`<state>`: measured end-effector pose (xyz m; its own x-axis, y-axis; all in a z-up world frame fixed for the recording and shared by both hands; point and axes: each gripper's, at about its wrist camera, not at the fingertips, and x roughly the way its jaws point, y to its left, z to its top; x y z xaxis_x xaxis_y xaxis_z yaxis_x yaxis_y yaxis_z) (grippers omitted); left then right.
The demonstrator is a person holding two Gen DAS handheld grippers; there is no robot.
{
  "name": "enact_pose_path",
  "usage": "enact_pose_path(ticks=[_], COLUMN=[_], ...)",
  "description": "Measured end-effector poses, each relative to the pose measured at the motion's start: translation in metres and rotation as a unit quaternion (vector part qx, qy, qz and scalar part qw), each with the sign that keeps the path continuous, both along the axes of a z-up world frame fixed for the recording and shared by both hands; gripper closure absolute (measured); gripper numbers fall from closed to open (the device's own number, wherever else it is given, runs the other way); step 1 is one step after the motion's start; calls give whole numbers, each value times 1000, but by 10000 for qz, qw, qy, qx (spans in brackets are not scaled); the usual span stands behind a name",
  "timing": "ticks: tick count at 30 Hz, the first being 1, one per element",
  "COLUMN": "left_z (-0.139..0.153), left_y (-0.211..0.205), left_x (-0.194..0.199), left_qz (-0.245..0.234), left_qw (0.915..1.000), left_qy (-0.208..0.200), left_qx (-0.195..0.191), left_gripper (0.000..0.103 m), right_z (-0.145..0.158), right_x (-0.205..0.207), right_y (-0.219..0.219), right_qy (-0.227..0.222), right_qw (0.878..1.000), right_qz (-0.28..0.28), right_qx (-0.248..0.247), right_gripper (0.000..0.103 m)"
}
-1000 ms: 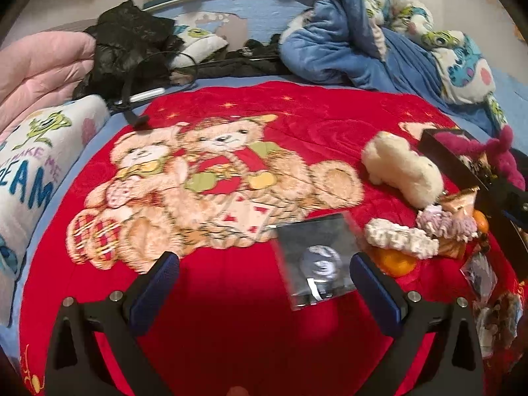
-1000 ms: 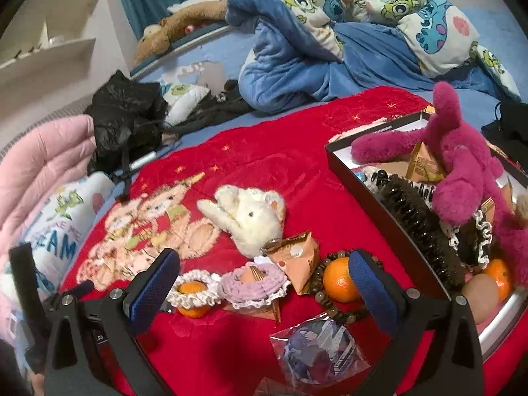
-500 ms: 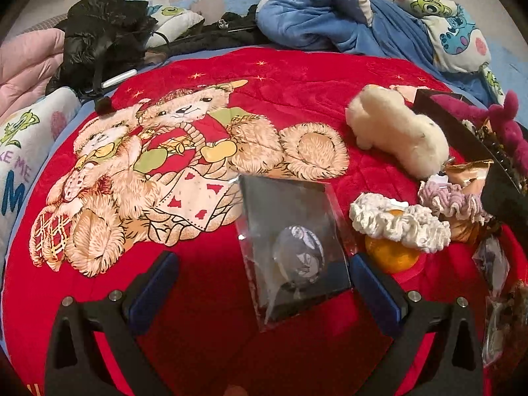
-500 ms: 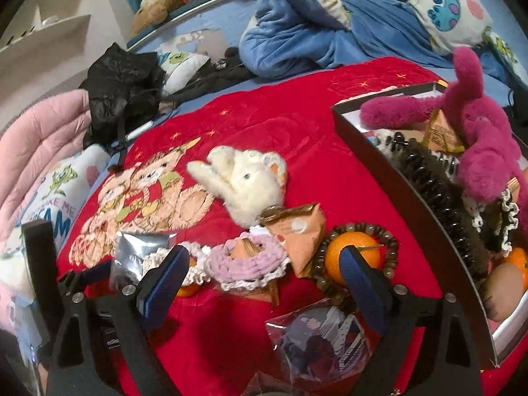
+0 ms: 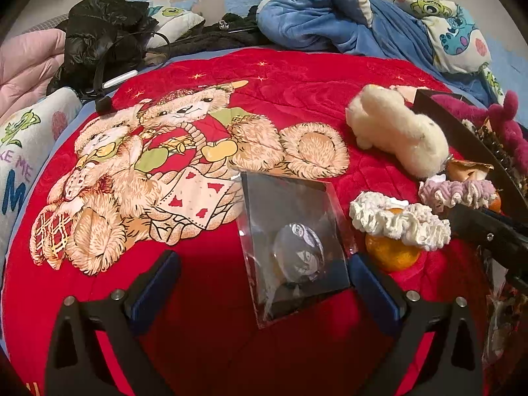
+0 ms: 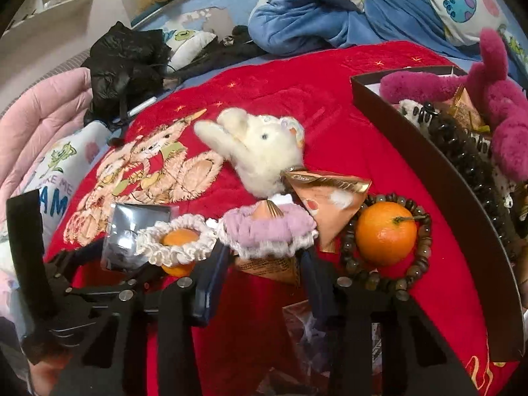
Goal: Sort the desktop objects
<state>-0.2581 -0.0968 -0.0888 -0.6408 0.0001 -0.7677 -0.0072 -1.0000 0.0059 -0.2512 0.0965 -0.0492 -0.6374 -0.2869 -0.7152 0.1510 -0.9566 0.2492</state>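
Over on the left, the left gripper (image 5: pixel 262 272) hovers low above the red teddy-bear blanket (image 5: pixel 211 346), its blue pads spread wide and released; between them lies a clear plastic packet (image 5: pixel 293 241) with a round badge inside, flat on the blanket, its right edge close to the right pad. Just beside the packet a white scrunchie (image 5: pixel 399 222) sits on top of a small orange (image 5: pixel 391 252). Next along, the right gripper (image 6: pixel 260 272) has its fingers drawn in around a purple scrunchie (image 6: pixel 267 229) and the orange wrapper under it, though I cannot tell whether they actually pinch; behind it lies a cream plush toy (image 6: pixel 264 151). Further right, a mandarin (image 6: pixel 386 234) rests inside a ring of wooden beads (image 6: pixel 425 247); at the far right the dark box (image 6: pixel 429 168) holds a magenta plush (image 6: pixel 495 99) and a black hair claw (image 6: pixel 462 145).
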Motion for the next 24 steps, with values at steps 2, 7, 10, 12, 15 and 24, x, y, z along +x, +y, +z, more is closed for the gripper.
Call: enact_pose_path(ticks=[2, 7, 10, 12, 15, 24], left_z=[3, 8, 10, 11, 13, 18], left_y=[-1, -10, -16, -19, -21, -23], left_x=[3, 7, 10, 12, 15, 22], left_qz=[16, 133, 183, 213, 202, 175], left_qw=[9999, 9993, 9984, 9979, 9975, 9963], left_qy=[96, 223, 282, 309, 338, 469], left_qx=[36, 255, 449, 527, 585, 693], left_gripper=[19, 54, 65, 69, 88, 99], right_z=[0, 5, 8, 10, 11, 24], right_x=[1, 4, 6, 7, 8, 20], right_y=[-2, -3, -3, -4, -5, -6], right_qy=[18, 96, 147, 174, 173, 378], right_qw=[10000, 9999, 9999, 9998, 9997, 9987], right_qz=[14, 42, 71, 101, 164, 342], right_qx=[59, 68, 33, 30, -5, -50], right_gripper=[61, 65, 67, 69, 70, 71])
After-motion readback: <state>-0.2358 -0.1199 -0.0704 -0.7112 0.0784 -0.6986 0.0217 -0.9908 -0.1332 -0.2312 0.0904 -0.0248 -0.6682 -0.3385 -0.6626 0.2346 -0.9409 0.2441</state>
